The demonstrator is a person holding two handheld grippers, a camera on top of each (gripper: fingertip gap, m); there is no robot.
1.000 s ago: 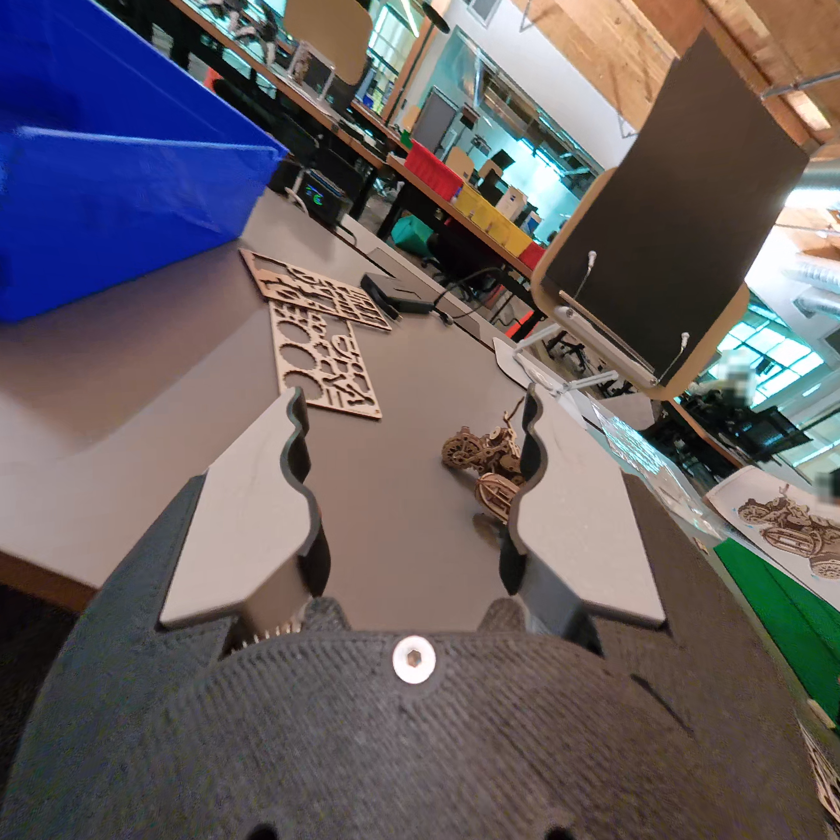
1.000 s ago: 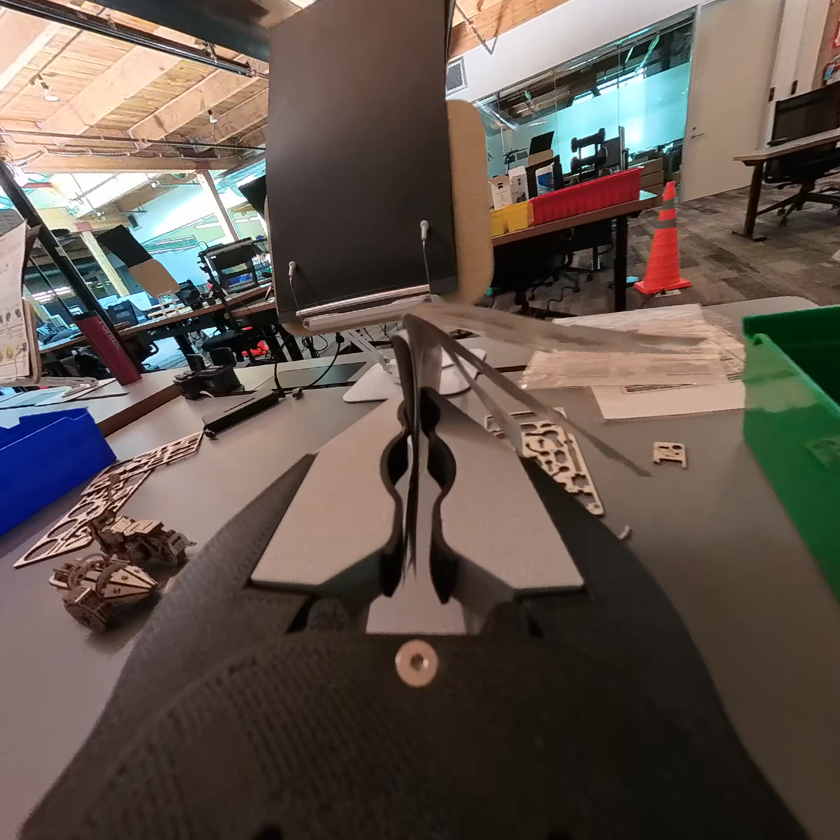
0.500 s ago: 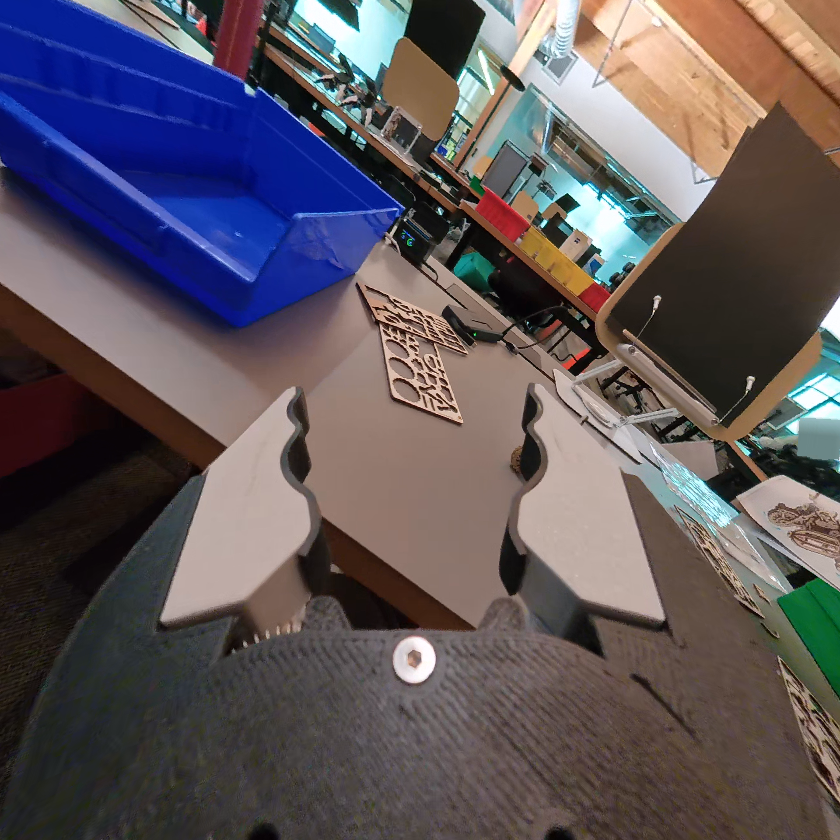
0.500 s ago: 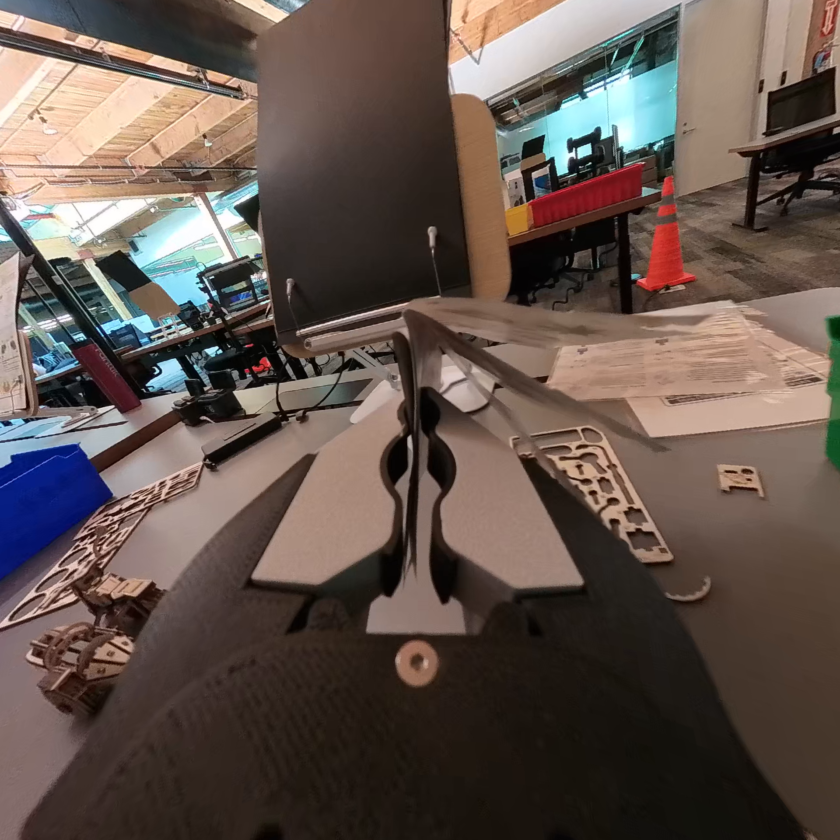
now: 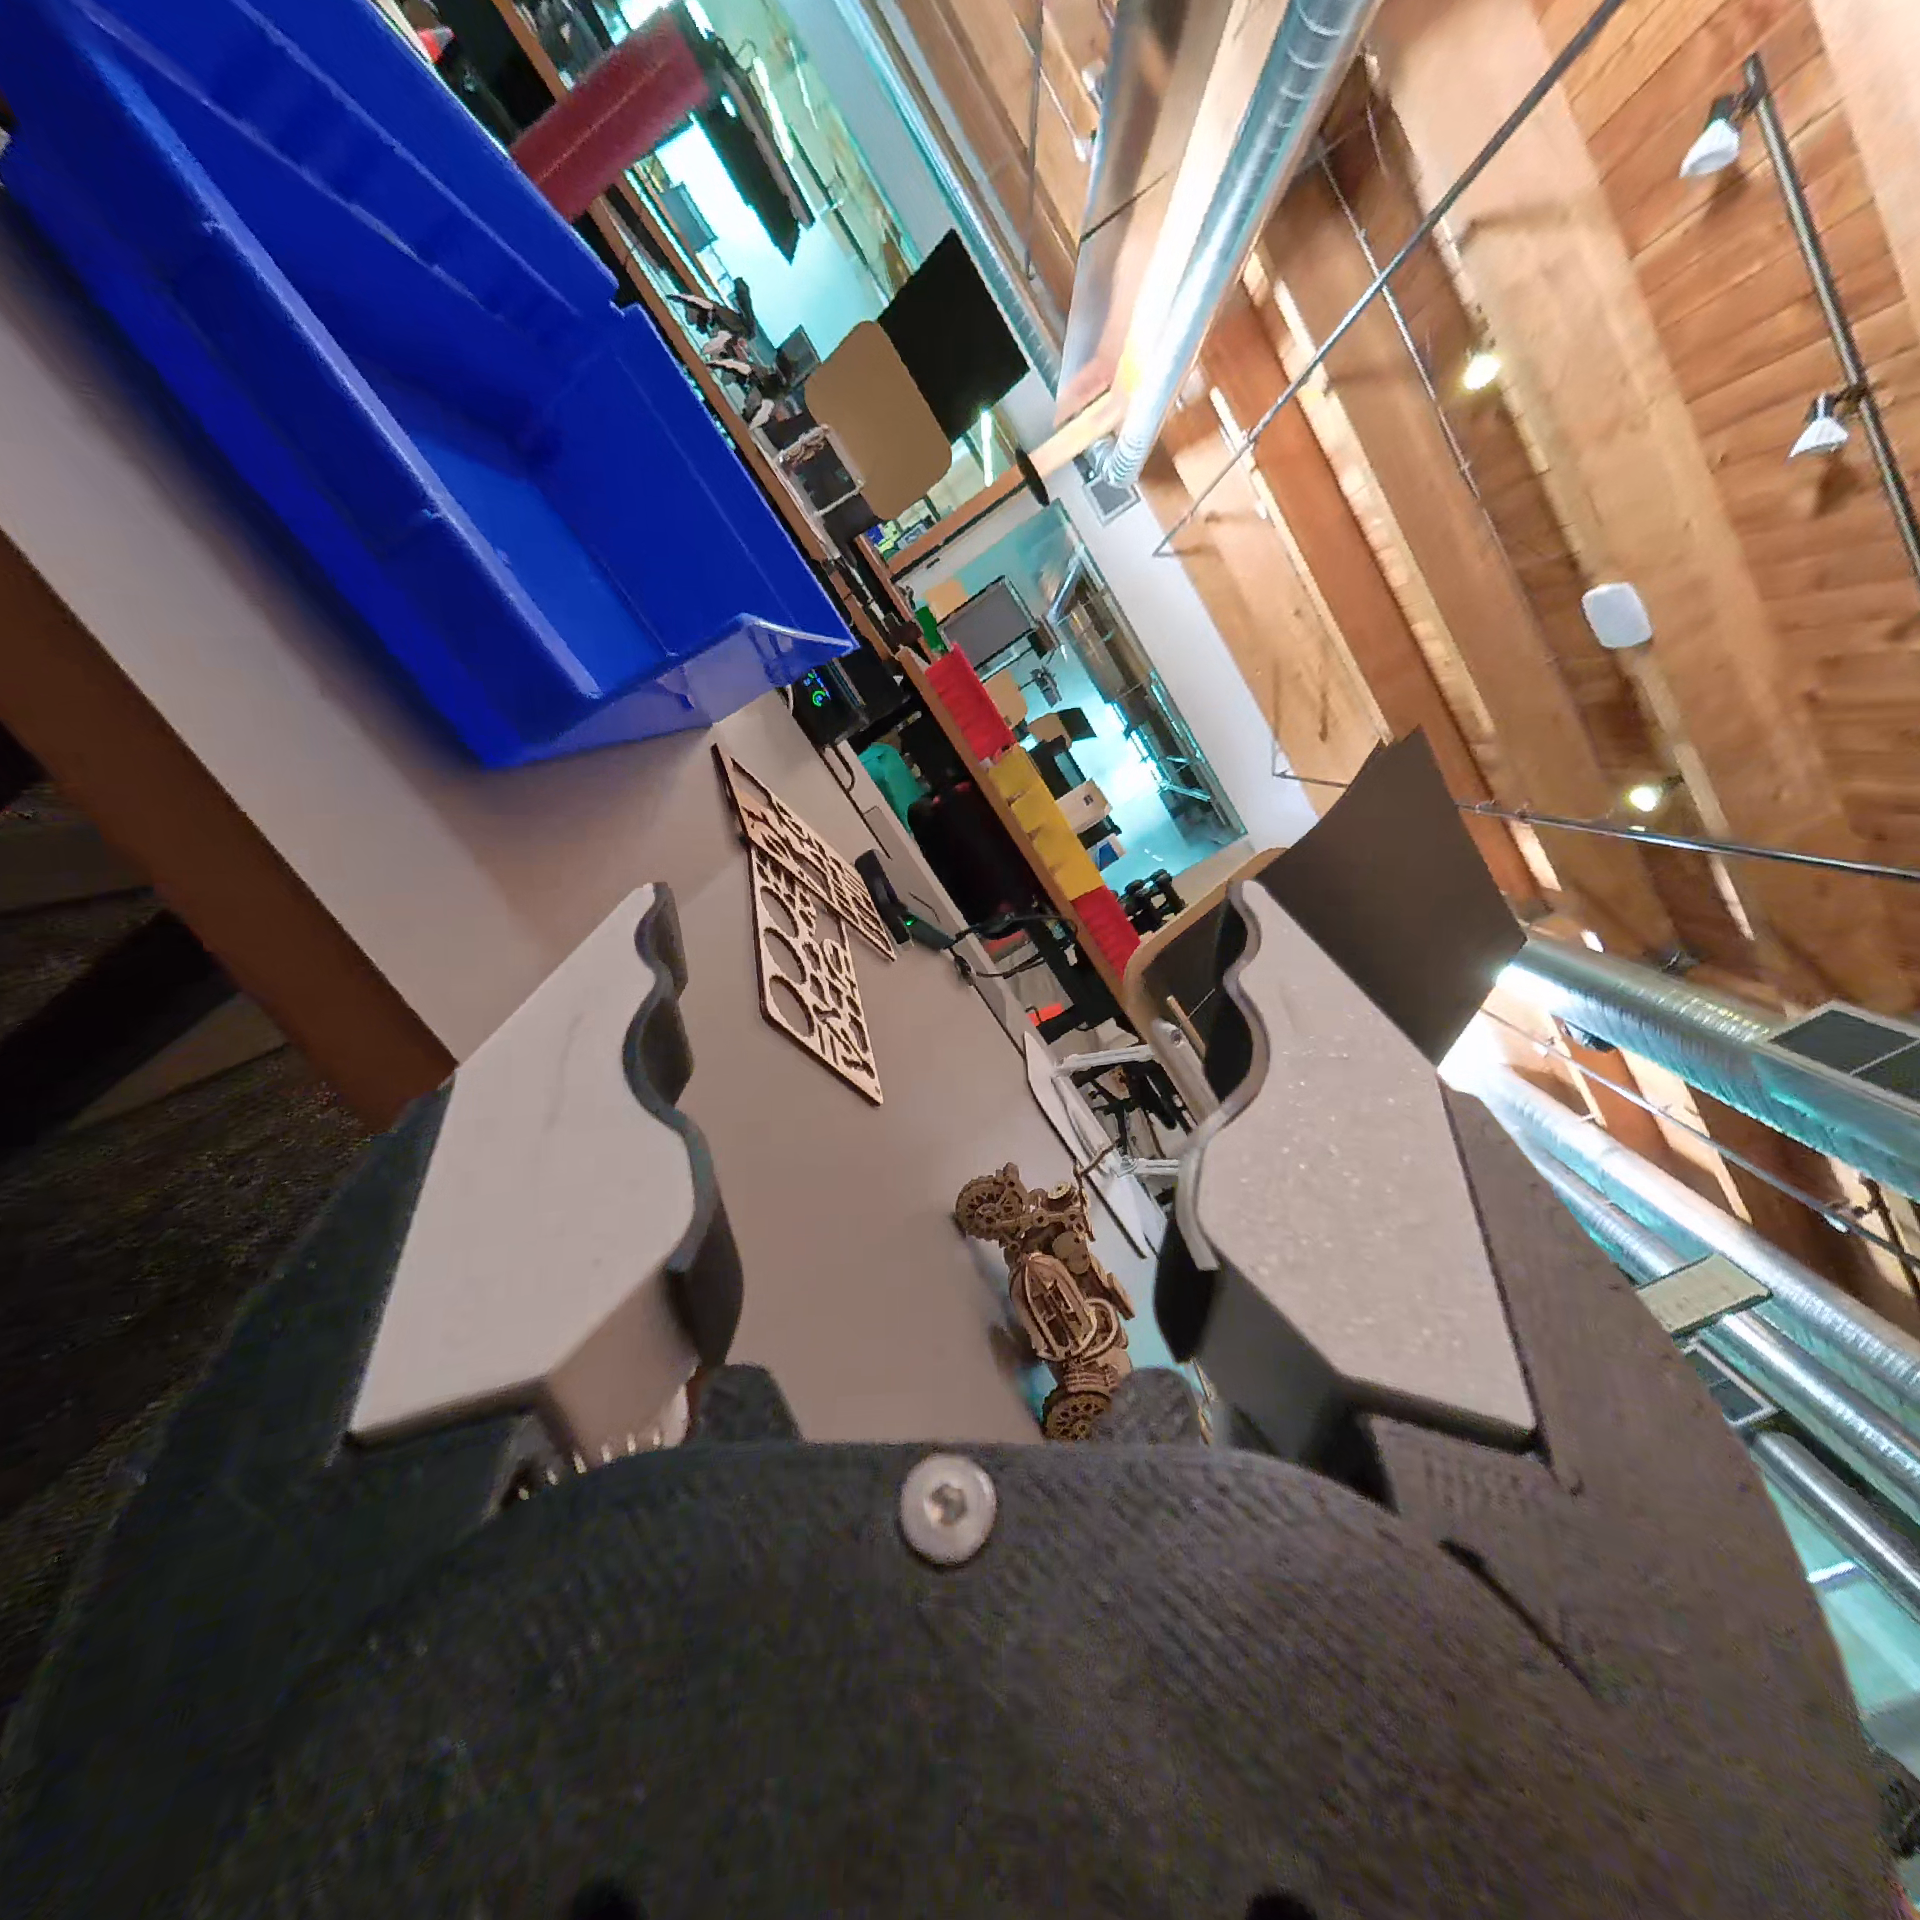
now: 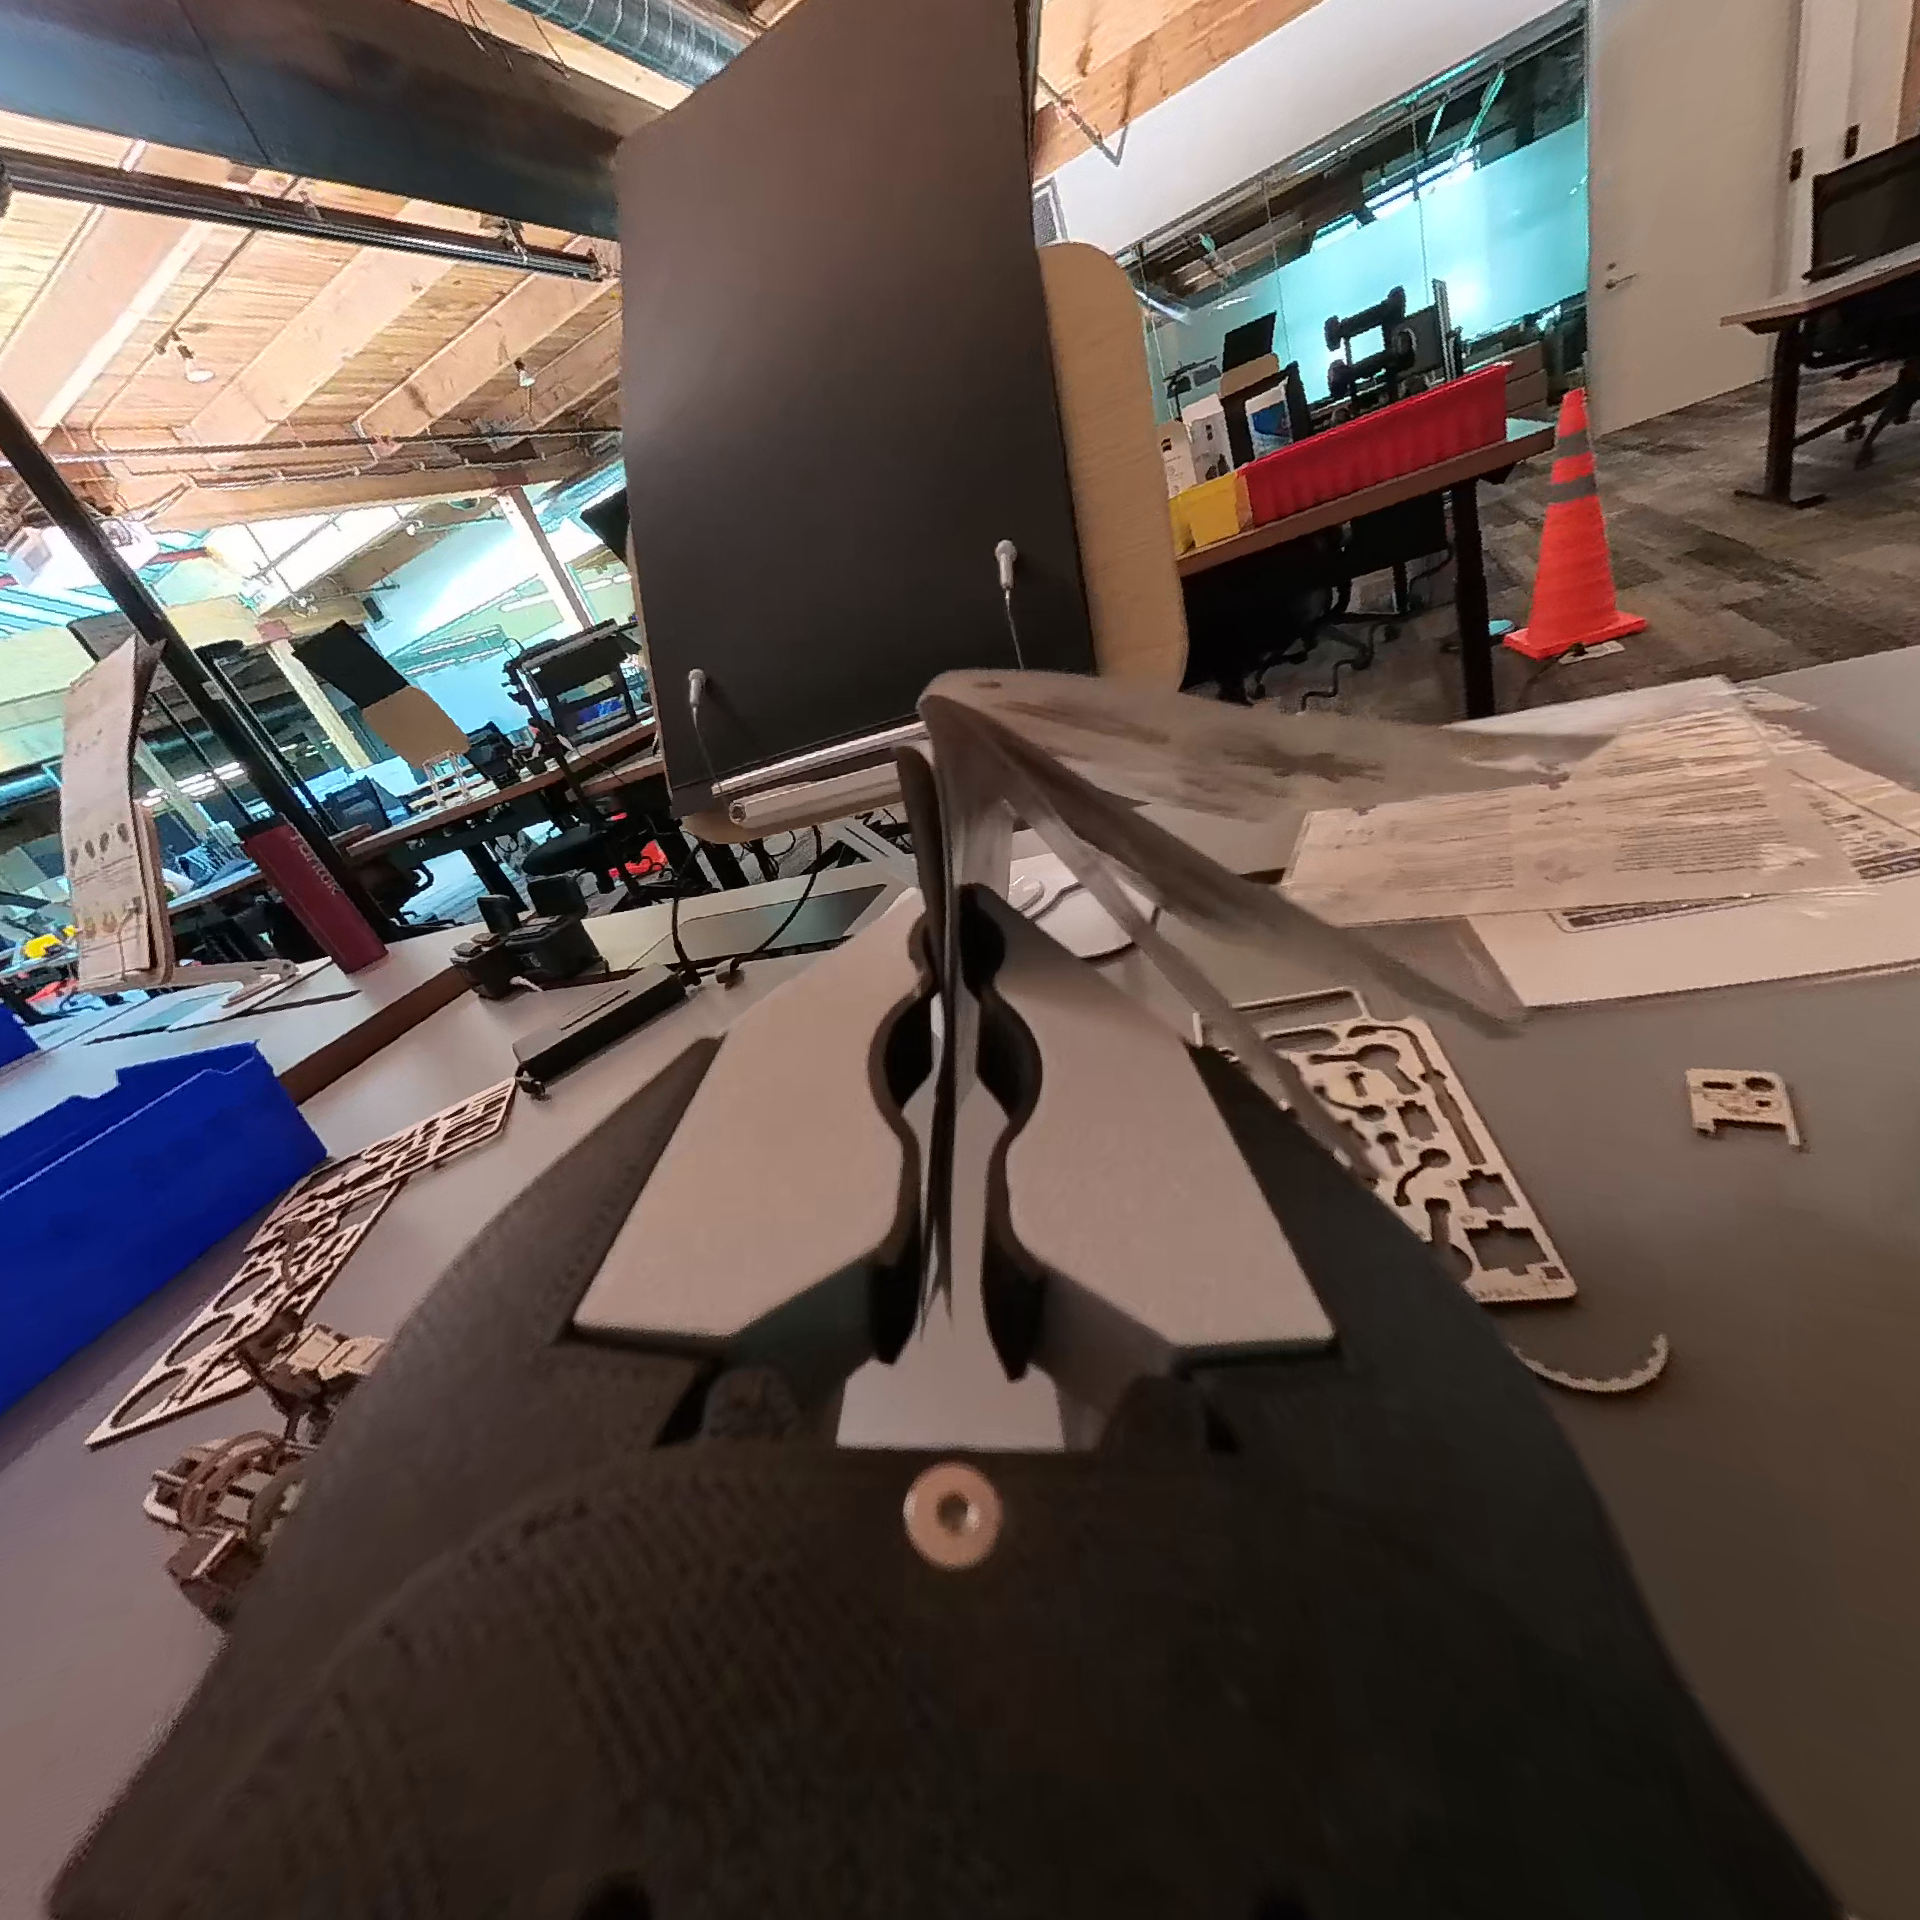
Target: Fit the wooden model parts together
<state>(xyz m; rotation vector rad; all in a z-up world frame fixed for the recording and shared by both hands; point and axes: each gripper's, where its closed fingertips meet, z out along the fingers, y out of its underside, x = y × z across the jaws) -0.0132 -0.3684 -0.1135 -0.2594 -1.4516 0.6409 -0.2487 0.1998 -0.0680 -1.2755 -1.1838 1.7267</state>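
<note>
Our left gripper [image 5: 940, 1081], jaws spread and empty, has rolled back toward the wooden motorcycle model [image 5: 1049, 1288] on the table [image 5: 582, 883], while our right gripper [image 6: 961, 1081] still pinches the booklet [image 6: 1195, 769], so fitting waits.

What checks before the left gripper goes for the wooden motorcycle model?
1. Left gripper open and empty: ok.
2. Wooden motorcycle model lies between its fingers' line, on the table: ok.
3. Left camera level with table: not ok, strongly tilted.
4. Right gripper free: not ok, shut on a booklet with pages fanning.
5. Loose parts sheet and small wooden piece clear of the model: ok.
6. Model complete: cannot tell.
</note>
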